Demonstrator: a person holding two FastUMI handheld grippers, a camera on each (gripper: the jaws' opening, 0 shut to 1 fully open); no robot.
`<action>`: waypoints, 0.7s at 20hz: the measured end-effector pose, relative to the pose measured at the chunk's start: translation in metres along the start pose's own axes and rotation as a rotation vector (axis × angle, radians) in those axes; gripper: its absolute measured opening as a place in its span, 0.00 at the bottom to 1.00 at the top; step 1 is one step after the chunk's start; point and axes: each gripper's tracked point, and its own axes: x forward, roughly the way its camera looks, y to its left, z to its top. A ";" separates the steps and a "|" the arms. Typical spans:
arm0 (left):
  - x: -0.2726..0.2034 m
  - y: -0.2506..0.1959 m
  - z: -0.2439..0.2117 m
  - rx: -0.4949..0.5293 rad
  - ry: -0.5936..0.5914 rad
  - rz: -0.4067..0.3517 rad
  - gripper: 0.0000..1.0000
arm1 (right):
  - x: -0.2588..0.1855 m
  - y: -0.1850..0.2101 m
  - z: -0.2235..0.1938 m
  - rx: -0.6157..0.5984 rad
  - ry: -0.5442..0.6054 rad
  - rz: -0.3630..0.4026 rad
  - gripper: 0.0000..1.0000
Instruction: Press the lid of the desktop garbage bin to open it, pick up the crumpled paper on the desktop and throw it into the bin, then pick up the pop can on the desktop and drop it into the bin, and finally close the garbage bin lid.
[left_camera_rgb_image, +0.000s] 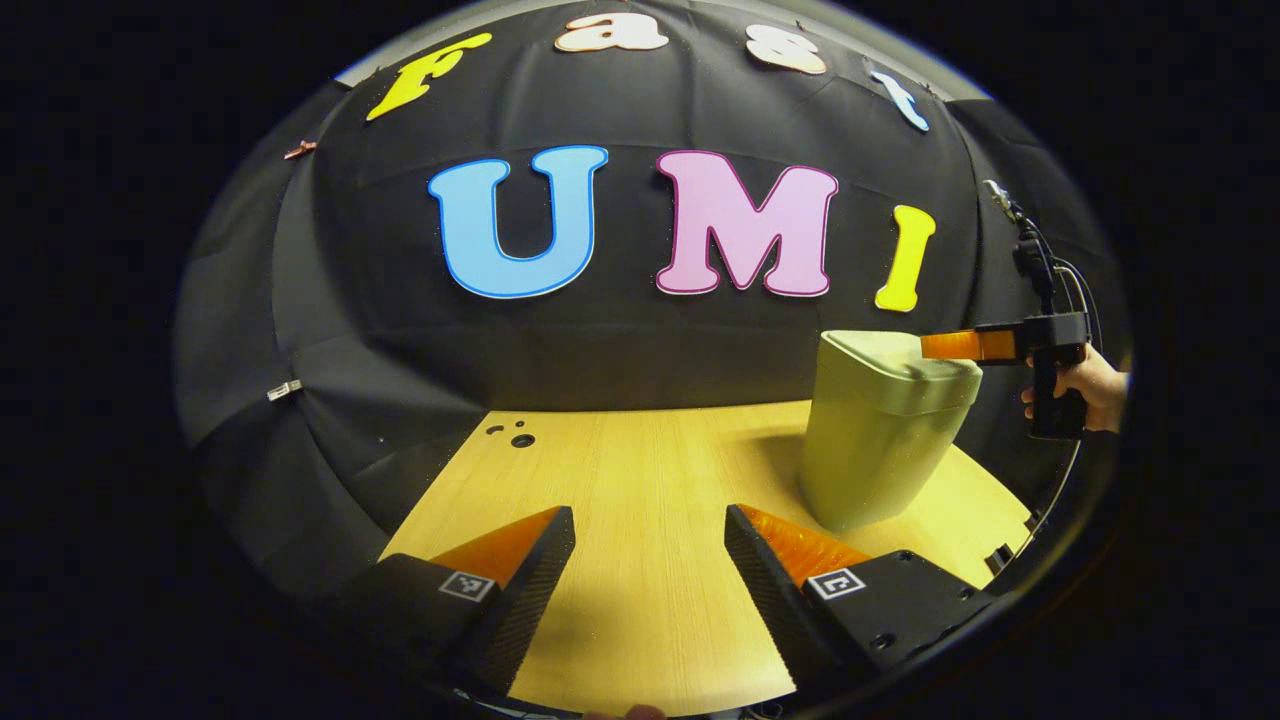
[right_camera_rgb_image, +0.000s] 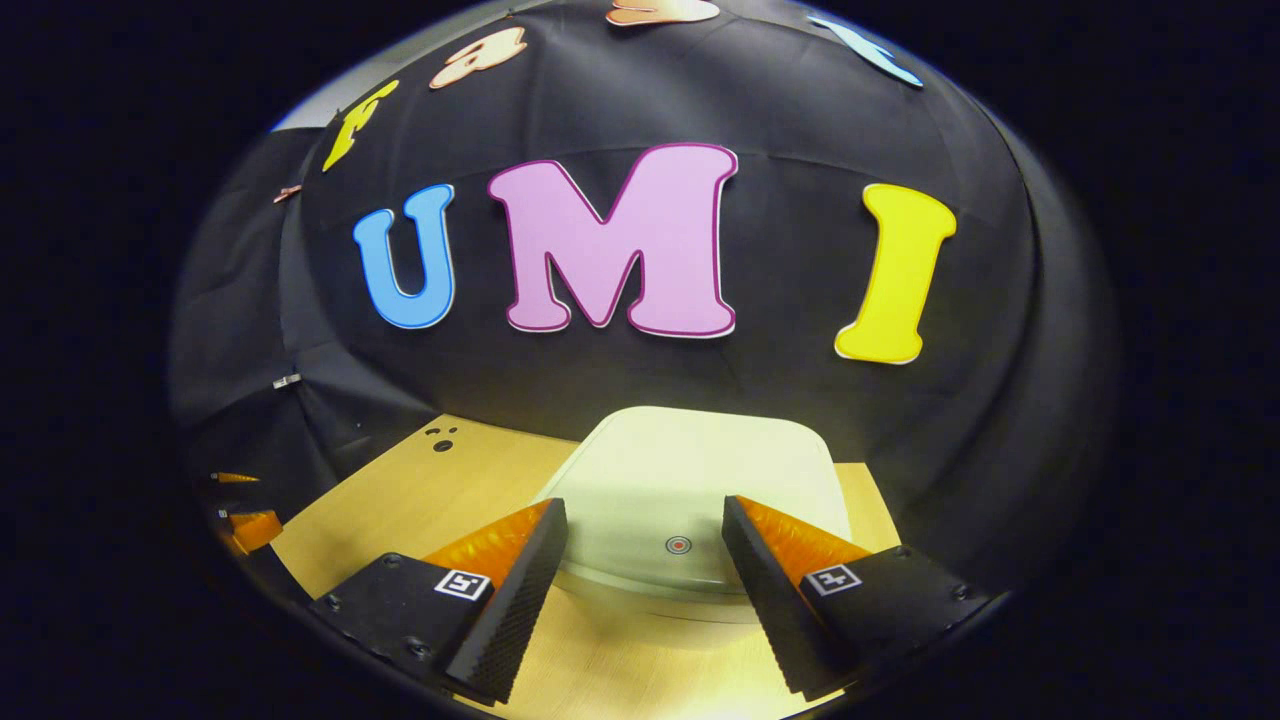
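Note:
A pale green desktop bin (left_camera_rgb_image: 880, 440) stands on the wooden desk (left_camera_rgb_image: 640, 480) at the right, its lid down. My left gripper (left_camera_rgb_image: 650, 525) is open, low over the bare desk, left of the bin. Farther off, the right gripper (left_camera_rgb_image: 950, 346) hovers level with the bin's lid at its right edge, held by a hand (left_camera_rgb_image: 1095, 385). In the right gripper view the bin lid (right_camera_rgb_image: 690, 480) lies flat just below and ahead, with a small red dot (right_camera_rgb_image: 678, 545) near its front edge. My right gripper (right_camera_rgb_image: 645, 520) is open above the lid, straddling that dot.
The black cloth wall rises right behind the desk. A few small dark holes (left_camera_rgb_image: 520, 438) mark the desk's far left corner. The left gripper (right_camera_rgb_image: 245, 525) shows at the far left edge of the right gripper view.

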 end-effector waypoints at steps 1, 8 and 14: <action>0.001 -0.001 0.001 0.000 -0.004 -0.003 0.98 | -0.006 0.005 0.002 -0.014 -0.011 0.007 0.98; 0.005 -0.009 0.014 0.021 -0.035 -0.023 0.98 | -0.046 0.039 0.019 -0.027 -0.089 0.059 0.98; 0.007 -0.018 0.023 0.032 -0.056 -0.048 0.97 | -0.074 0.062 0.020 -0.005 -0.130 0.083 0.98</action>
